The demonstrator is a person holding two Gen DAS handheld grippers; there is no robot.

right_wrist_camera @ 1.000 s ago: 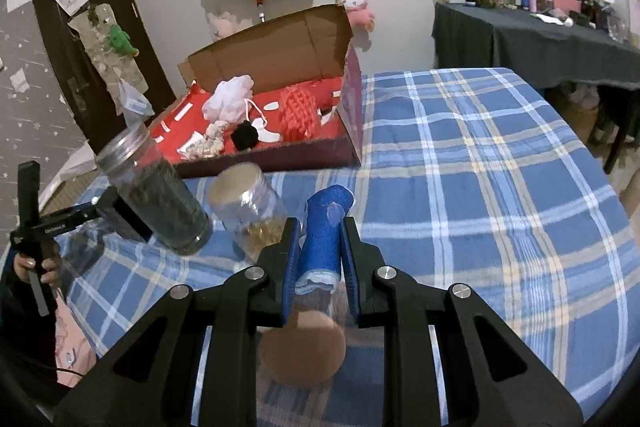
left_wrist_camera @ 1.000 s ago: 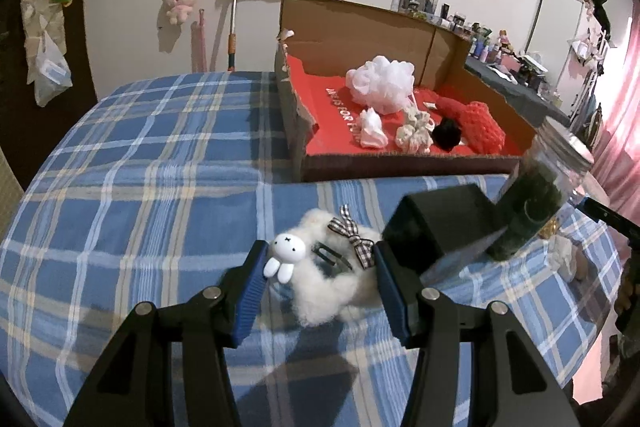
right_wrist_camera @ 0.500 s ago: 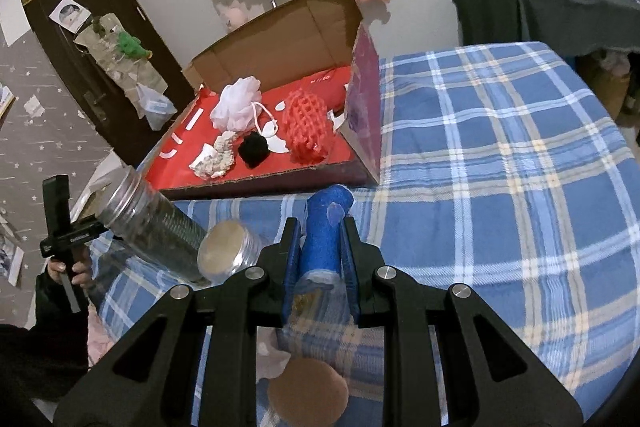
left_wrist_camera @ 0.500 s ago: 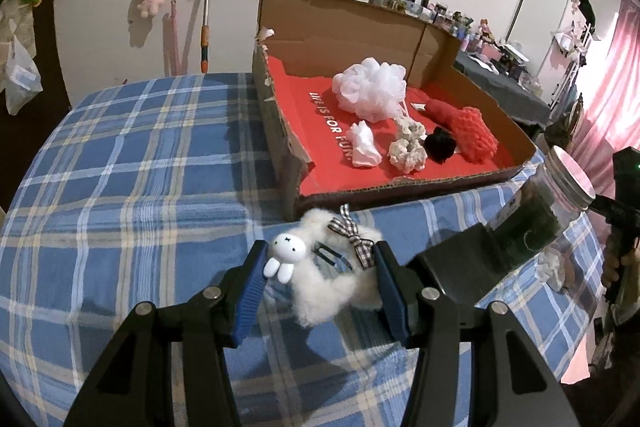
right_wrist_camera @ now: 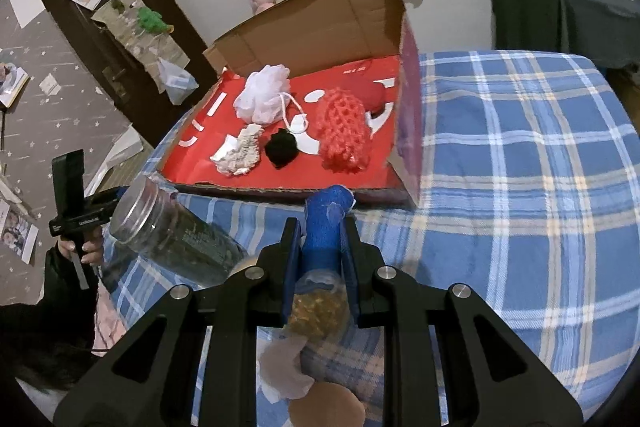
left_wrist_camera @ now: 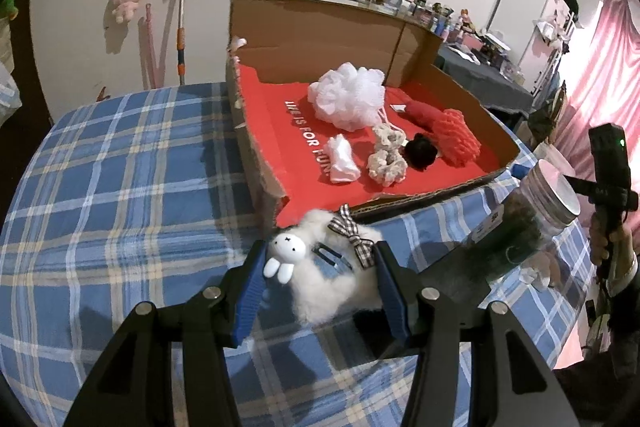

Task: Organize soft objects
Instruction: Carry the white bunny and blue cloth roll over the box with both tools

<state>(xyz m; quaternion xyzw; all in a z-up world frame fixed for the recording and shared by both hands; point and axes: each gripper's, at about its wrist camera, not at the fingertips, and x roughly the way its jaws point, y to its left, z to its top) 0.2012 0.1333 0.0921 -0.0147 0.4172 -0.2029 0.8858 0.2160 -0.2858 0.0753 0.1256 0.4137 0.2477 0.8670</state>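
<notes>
My left gripper is shut on a white fluffy plush with a small bunny charm and a checked bow, held just before the near edge of the cardboard box. The box's red floor holds a white bath pouf, a white cloth, a cream scrunchie, a black pompom and a red net sponge. My right gripper is shut on a blue soft roll, whose tip reaches the front wall of the box.
A tall jar of dark contents leans between the grippers. Under the right gripper lie a small jar of golden bits, a tan lid and a crumpled rag. Checked cloth covers the table. A hand grips a black handle.
Both grippers have carried their loads toward the box, which now looms closer. The plush has reached its near edge, and the blue roll has passed over the small jar to the front wall.
</notes>
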